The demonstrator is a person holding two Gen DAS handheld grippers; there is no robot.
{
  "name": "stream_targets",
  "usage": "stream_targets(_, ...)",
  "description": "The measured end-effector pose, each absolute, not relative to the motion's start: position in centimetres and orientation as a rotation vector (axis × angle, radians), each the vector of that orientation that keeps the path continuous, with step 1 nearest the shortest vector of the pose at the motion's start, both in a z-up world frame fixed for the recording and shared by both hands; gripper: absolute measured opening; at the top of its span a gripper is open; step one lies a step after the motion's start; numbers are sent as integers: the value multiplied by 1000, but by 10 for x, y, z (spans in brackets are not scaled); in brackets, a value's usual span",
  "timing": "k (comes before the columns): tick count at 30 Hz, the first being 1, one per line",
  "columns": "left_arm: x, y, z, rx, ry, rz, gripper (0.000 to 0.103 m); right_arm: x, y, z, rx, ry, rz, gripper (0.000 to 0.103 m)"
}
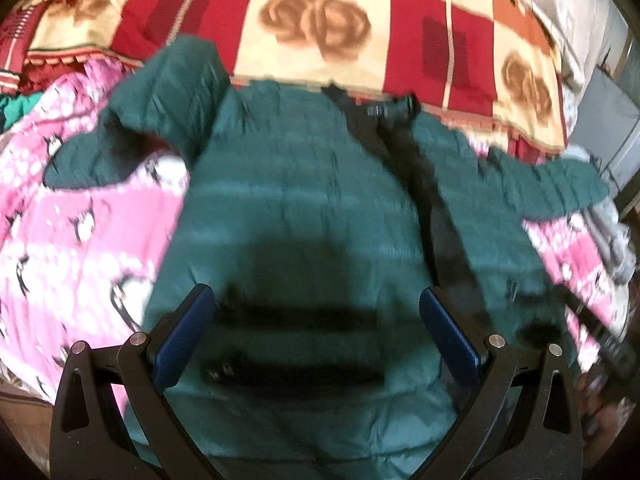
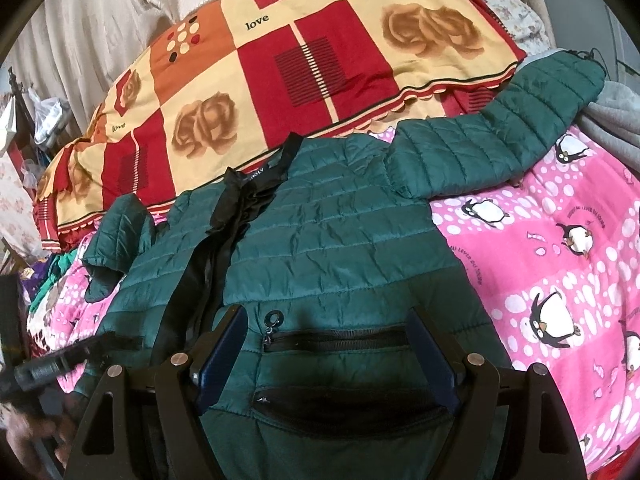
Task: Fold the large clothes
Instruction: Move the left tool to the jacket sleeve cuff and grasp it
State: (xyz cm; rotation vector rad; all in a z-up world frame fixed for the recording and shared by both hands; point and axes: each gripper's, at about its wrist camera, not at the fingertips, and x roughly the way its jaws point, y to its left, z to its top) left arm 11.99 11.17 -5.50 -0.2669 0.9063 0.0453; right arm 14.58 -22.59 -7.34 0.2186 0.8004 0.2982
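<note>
A dark green quilted jacket (image 1: 304, 200) lies spread on the bed, front up, its black zipper line (image 1: 420, 168) running down it. It also shows in the right wrist view (image 2: 340, 240), with one sleeve (image 2: 500, 136) stretched to the right and the other sleeve (image 2: 116, 232) bunched at the left. My left gripper (image 1: 316, 308) is open and empty, hovering over the jacket's lower part. My right gripper (image 2: 326, 328) is open and empty above a black zipped pocket (image 2: 336, 338). The left wrist view is blurred.
A pink penguin-print blanket (image 2: 560, 240) covers the bed under the jacket. A red, orange and cream rose-pattern blanket (image 2: 280, 60) is piled behind it. Grey fabric (image 2: 612, 112) lies at the far right. Part of the other gripper (image 2: 48, 364) shows at the left edge.
</note>
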Motion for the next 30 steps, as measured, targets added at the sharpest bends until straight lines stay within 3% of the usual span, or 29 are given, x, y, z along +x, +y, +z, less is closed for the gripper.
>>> stream_targets(6,130,145,-32,-204,812,164,102,147,-227,-76,223,809,303,79)
stream_targets(22,144,193,-48,-151,759,294,102,151,-219,-79,183,836,292,79)
stream_targets(30,130,271,-59,-356,760,247,102,152,-216,-80,164,846,286,79)
